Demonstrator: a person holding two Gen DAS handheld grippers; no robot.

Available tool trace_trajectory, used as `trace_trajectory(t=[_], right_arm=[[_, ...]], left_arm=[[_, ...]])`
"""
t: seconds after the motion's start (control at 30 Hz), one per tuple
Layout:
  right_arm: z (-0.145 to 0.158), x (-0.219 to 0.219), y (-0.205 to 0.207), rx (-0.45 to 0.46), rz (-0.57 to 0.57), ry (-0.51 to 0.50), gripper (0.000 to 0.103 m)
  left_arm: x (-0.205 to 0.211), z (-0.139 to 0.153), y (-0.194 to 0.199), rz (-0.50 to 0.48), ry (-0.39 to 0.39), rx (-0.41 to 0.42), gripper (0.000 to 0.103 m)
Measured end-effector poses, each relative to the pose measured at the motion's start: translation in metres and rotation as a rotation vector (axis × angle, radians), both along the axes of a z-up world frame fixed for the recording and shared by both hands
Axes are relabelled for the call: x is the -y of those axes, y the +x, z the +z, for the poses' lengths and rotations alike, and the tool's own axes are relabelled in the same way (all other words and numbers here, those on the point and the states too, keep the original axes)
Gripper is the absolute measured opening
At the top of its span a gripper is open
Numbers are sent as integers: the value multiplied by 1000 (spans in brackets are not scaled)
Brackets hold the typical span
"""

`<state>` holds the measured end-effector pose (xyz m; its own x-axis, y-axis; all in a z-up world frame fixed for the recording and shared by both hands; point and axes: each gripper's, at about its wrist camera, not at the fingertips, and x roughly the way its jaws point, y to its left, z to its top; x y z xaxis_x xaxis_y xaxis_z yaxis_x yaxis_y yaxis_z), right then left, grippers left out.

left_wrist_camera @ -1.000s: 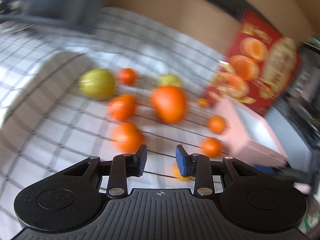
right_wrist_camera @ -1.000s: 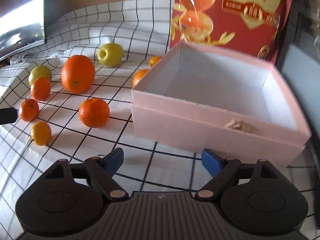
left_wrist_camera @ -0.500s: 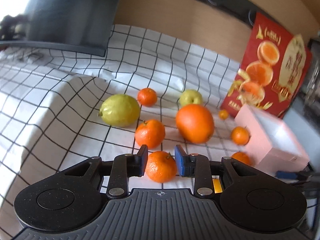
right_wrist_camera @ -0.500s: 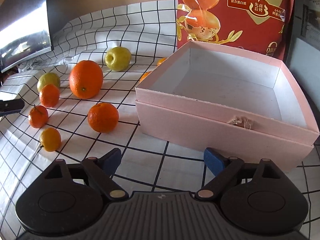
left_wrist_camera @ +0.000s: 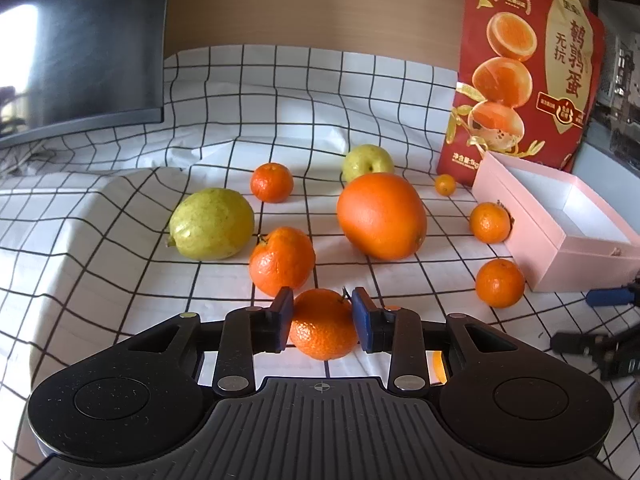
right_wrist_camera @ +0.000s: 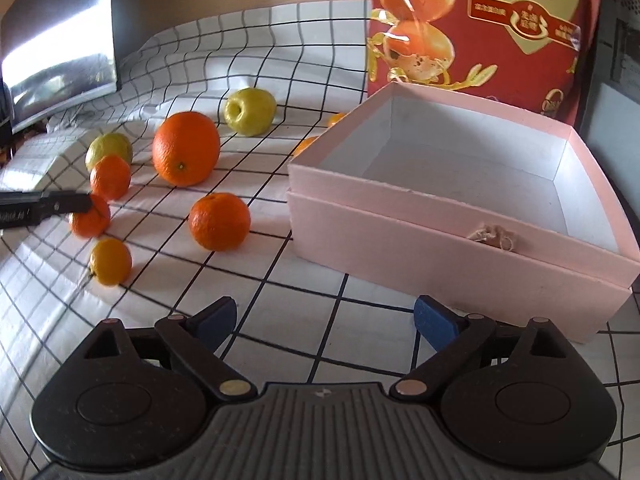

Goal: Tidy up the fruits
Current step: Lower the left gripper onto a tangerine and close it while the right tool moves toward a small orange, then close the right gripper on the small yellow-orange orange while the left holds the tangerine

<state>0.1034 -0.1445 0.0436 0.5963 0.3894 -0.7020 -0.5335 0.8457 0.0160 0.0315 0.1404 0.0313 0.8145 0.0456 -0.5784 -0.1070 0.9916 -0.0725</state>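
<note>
Several fruits lie on a checked cloth. My left gripper (left_wrist_camera: 323, 316) has its blue pads around a small mandarin (left_wrist_camera: 323, 326) that rests on the cloth; the pads sit at its sides, contact uncertain. Beyond it lie another mandarin (left_wrist_camera: 281, 261), a big orange (left_wrist_camera: 381, 216), a green guava (left_wrist_camera: 212, 224) and a green apple (left_wrist_camera: 367, 162). A pink open box (right_wrist_camera: 460, 184) stands empty at the right. My right gripper (right_wrist_camera: 324, 322) is open and empty just before the box's front wall. The left gripper's finger (right_wrist_camera: 44, 206) shows at the far left of the right wrist view.
A red snack bag (left_wrist_camera: 524, 76) stands behind the box. A dark monitor (left_wrist_camera: 80, 44) stands at the back left. More mandarins (left_wrist_camera: 499, 282) lie near the box, and a small yellow-orange fruit (right_wrist_camera: 110, 262) lies near the left gripper.
My left gripper has swung left and moved forward so the small mandarin now sits between its pads. The right gripper has drawn slightly nearer the box and stays open.
</note>
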Motion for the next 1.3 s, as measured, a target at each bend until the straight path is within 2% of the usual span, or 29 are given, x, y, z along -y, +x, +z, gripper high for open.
trace_trajectory(t=[0.2,0.27,0.3,0.37,0.47,0.57,0.73,0.83,1.0,1.1,1.3], right_arm=[[0,-5,-5,11,44,-19,96],[0,-5,-4,11,44,-19,96],[0,-5,-4,11,44,-19,96],[0,-5,-5,11,44,-19,96],[0,-5,-5,10,44,-19,96],[-1,-5,-5,10,45,-20,96],[0,-6,-4,11,49,-20,96],[1,-7,-8,14,65,-23,93],[9,-23,-25,-12,189,5,86],[16,-45,-40,30,292,4,82],[16,-92,-49,73,422,-13,63]], left_arm=[[-4,3,2,-30,-7,-37,37],[-3,2,2,-45,7,-62,46],[-2,0,2,-51,19,-79,47],[-1,-1,1,-63,38,-74,48],[-3,-1,3,-50,16,-69,48],[-4,-4,6,-37,27,-64,49],[-7,-14,7,-60,10,-28,51],[-5,-21,10,-60,28,-61,51],[-12,-19,3,-35,-72,-57,50],[-14,-18,-12,-22,-116,-22,49],[-22,-11,-41,0,-201,-22,49]])
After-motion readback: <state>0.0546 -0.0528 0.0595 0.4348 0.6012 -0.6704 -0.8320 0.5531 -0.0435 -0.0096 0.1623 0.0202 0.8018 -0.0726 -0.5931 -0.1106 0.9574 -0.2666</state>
